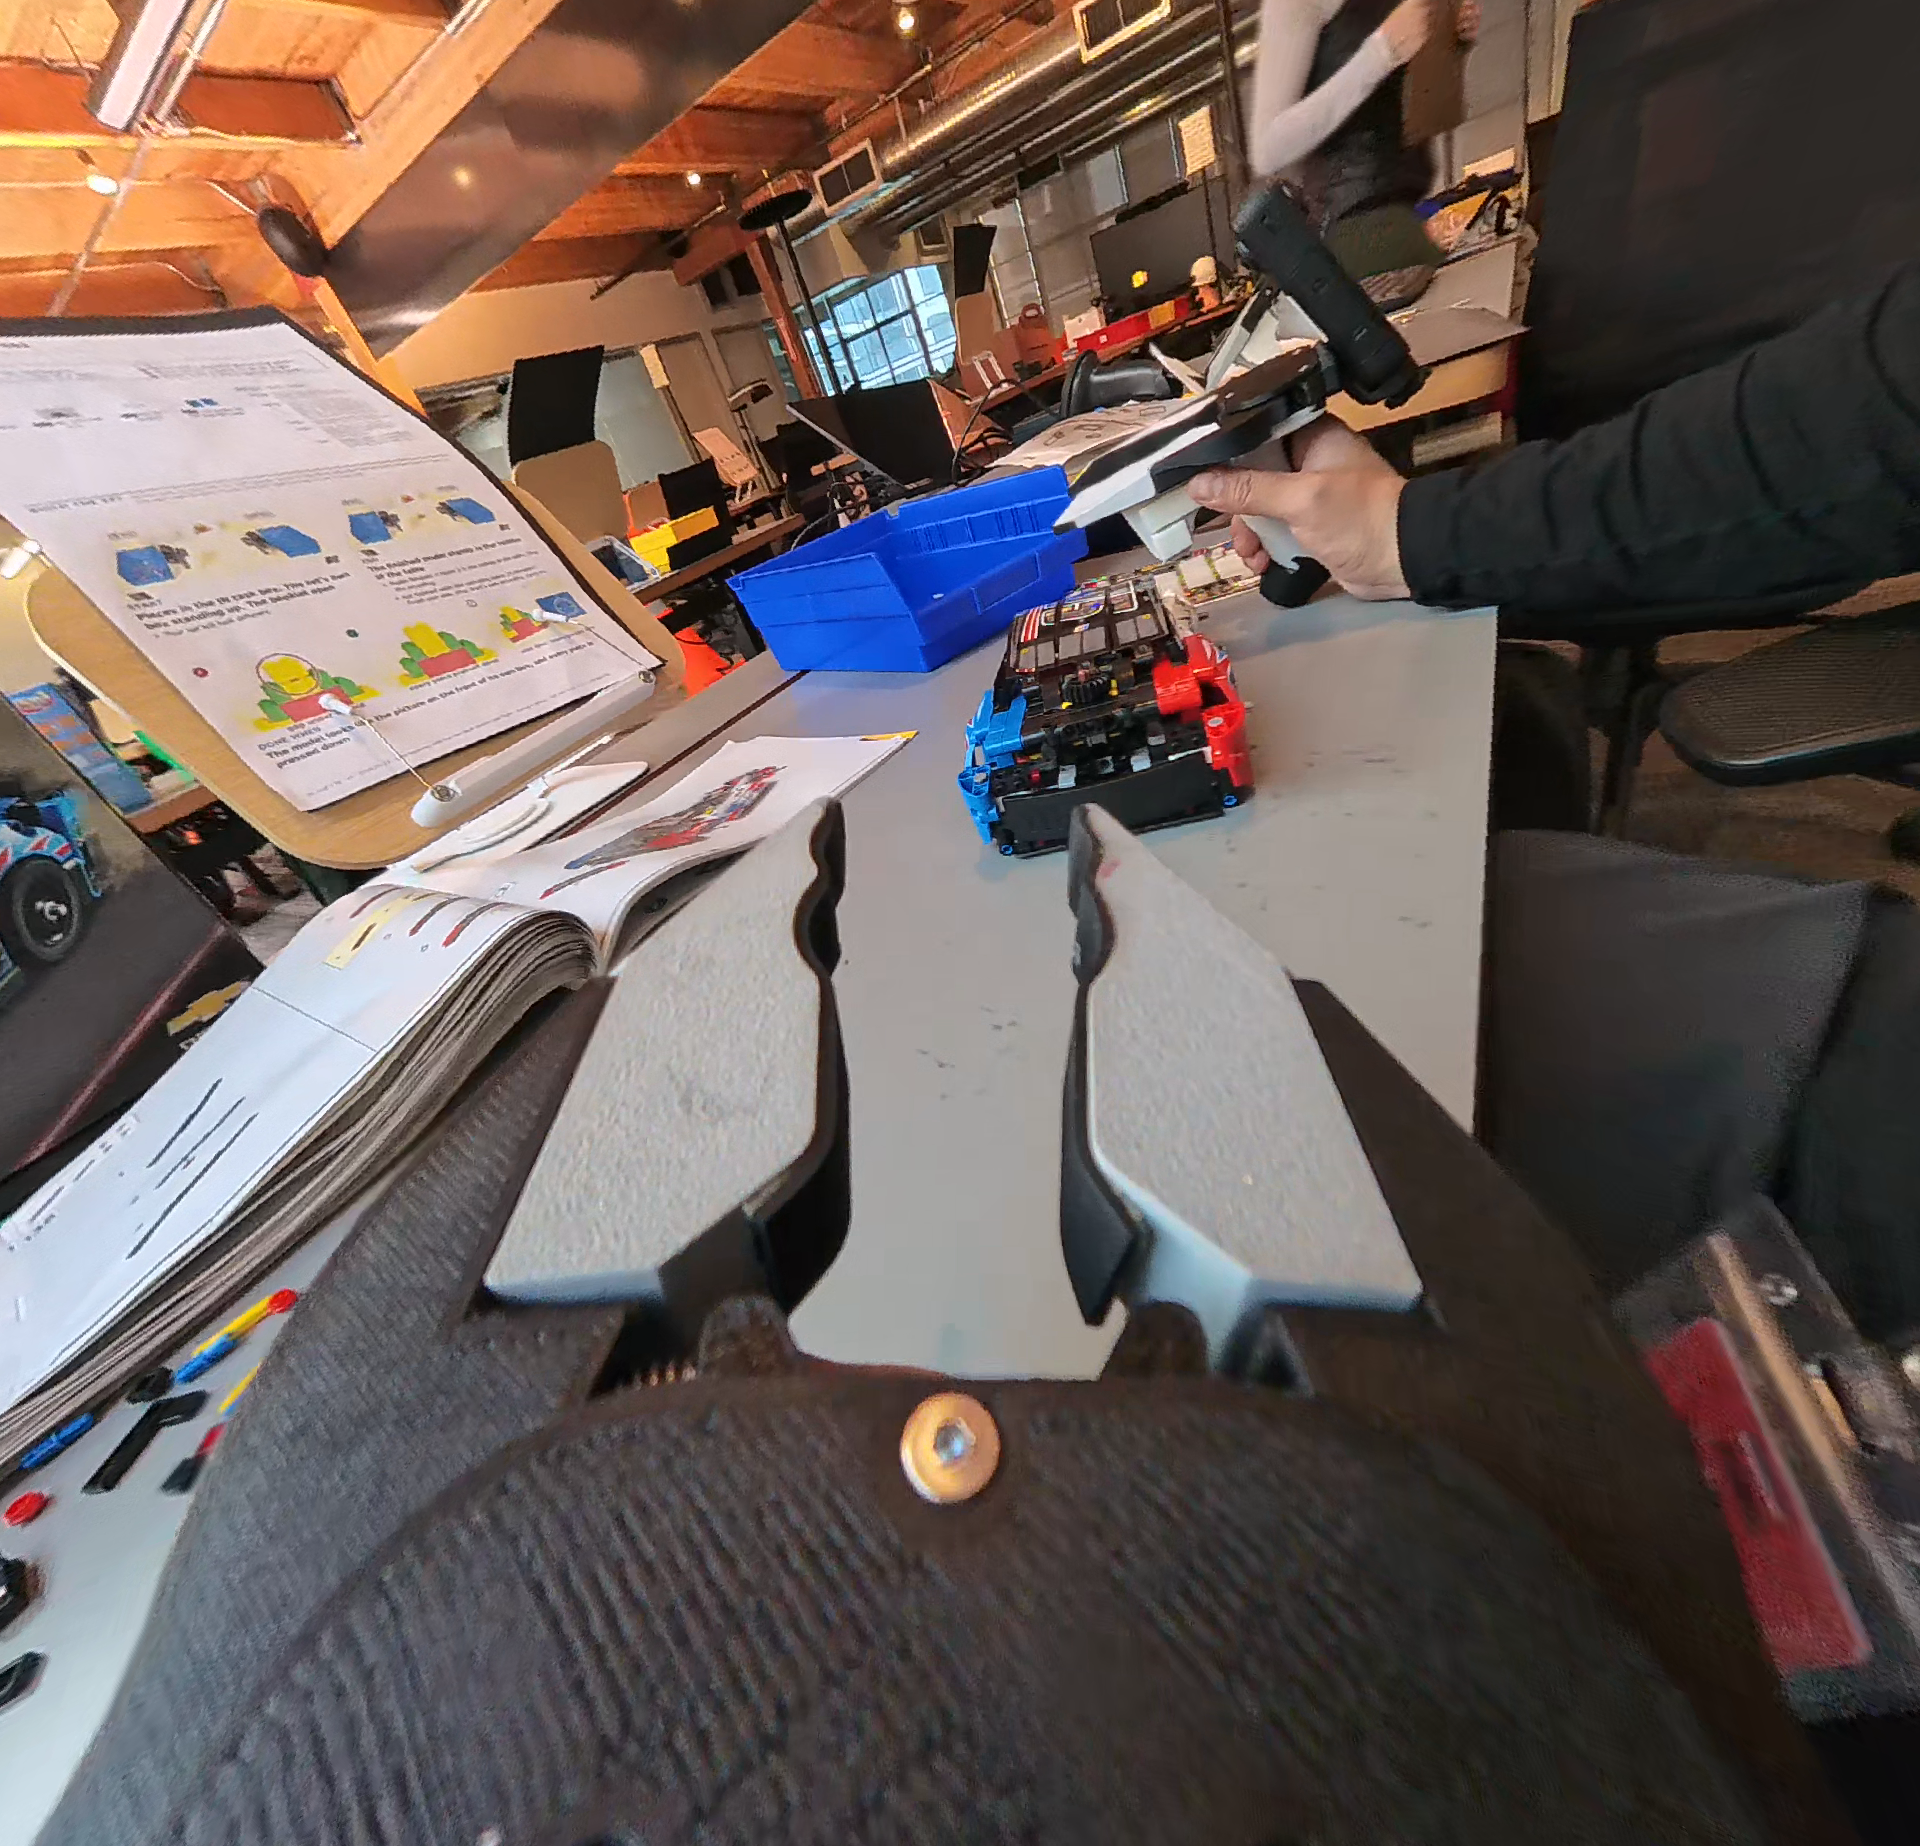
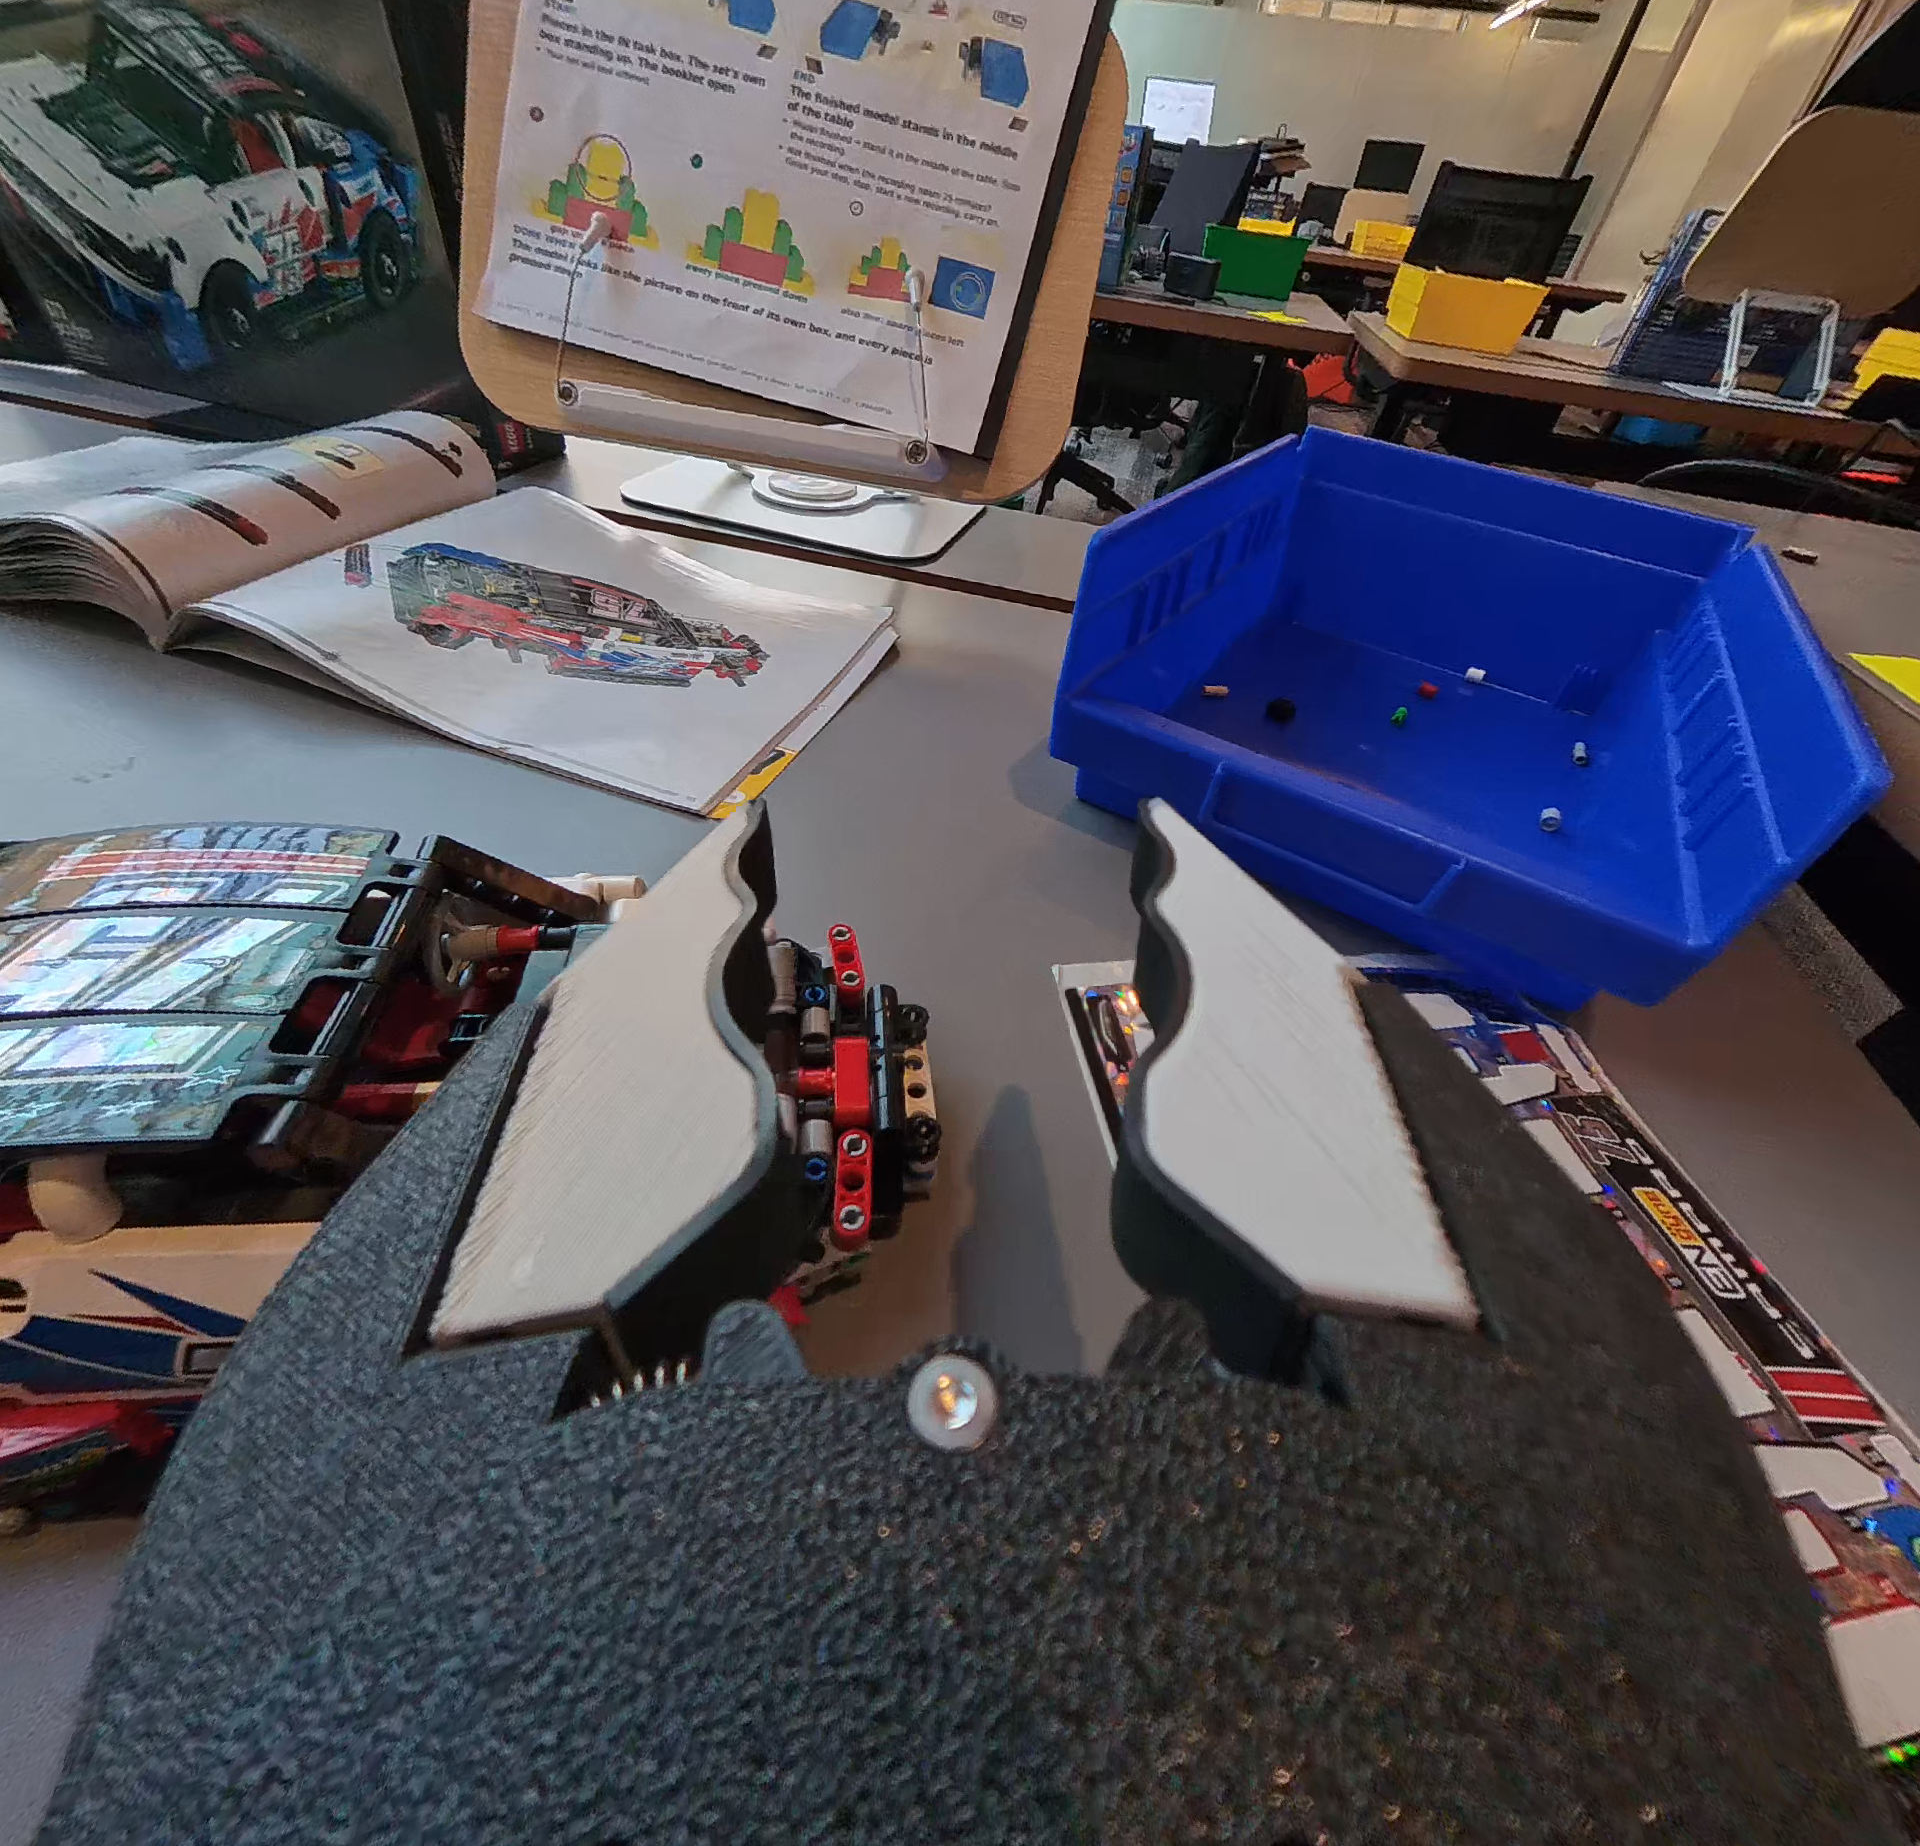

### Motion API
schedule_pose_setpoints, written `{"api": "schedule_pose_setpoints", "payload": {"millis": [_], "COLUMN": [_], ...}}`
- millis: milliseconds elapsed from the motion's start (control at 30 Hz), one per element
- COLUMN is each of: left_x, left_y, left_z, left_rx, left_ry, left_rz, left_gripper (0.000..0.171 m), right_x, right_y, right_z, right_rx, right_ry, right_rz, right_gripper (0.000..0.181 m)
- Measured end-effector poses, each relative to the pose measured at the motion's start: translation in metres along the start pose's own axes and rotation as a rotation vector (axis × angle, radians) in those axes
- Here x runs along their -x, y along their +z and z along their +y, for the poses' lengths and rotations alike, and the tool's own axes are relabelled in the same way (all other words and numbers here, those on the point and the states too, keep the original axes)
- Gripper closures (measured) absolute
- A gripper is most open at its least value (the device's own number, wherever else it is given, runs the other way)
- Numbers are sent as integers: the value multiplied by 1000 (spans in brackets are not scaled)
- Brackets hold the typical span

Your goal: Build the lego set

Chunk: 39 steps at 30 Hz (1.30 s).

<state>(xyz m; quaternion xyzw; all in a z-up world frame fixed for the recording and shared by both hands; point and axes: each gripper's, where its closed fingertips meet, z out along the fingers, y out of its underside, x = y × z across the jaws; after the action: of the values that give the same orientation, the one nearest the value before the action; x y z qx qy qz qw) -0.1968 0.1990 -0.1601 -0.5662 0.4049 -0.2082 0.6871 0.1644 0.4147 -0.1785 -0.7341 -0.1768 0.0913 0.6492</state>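
Note:
A part-built lego car [image 1: 1107,726] in black, red and blue stands on the grey table [image 1: 1351,861], ahead of my left gripper [image 1: 951,840], which is open and empty. In the right wrist view the car [image 2: 312,1017] lies at the left, its end [image 2: 862,1079] just past my left finger. My right gripper [image 2: 951,840] is open and empty above the table, and also shows far off in the left wrist view [image 1: 1081,508], held by a hand. The open instruction booklet [image 2: 540,633] lies behind the car.
A blue bin [image 2: 1455,861] with several small loose pieces stands at the right. A sticker sheet [image 2: 1662,1225] lies under my right finger. A sheet on a stand [image 2: 790,186] and the set's box [image 2: 208,155] stand behind. Small loose pieces [image 1: 156,1401] lie at the left. One gripper's finger ends stand about 45 cm off the other's. Left tips and right tips are each some 20 cm from the part-built lego car [image 1: 1107,726].

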Motion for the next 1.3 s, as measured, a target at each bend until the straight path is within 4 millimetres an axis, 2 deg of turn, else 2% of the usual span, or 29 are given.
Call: {"api": "schedule_pose_setpoints", "payload": {"millis": [167, 467, 600, 733, 833, 967, 1067, 1300], "left_x": [-5, 5, 8, 37, 51, 56, 55, 71], "left_y": [3, 5, 4, -2, -10, -14, -10, -10], "left_z": [3, 5, 4, 8, 8, 10, 12, 13], "left_rx": [25, 37, 23, 30, 2, -3, -6, -49], "left_ry": [61, 48, 36, -63, -180, -180, -175, -326], "left_rz": [-11, -53, -66, -182, -212, -169, -86, -65], "left_gripper": [131, 131, 133, 135, 132, 130, 129, 128], "right_x": [11, 24, 21, 14, 7, -2, -12, -26], "right_y": [-1, -6, -7, -4, 0, 1, 5, 7], "right_z": [-5, -7, -6, -2, 3, 9, 15, 22], "right_rx": [-23, -42, -41, -16, 16, 53, 95, 140], "right_ry": [-18, 20, 37, 19, -17, -37, -51, -71], "right_rz": [-42, -116, -107, -55, 1, 69, 125, 217], "right_gripper": [113, 114, 114, 114, 114, 115, 115, 115]}}
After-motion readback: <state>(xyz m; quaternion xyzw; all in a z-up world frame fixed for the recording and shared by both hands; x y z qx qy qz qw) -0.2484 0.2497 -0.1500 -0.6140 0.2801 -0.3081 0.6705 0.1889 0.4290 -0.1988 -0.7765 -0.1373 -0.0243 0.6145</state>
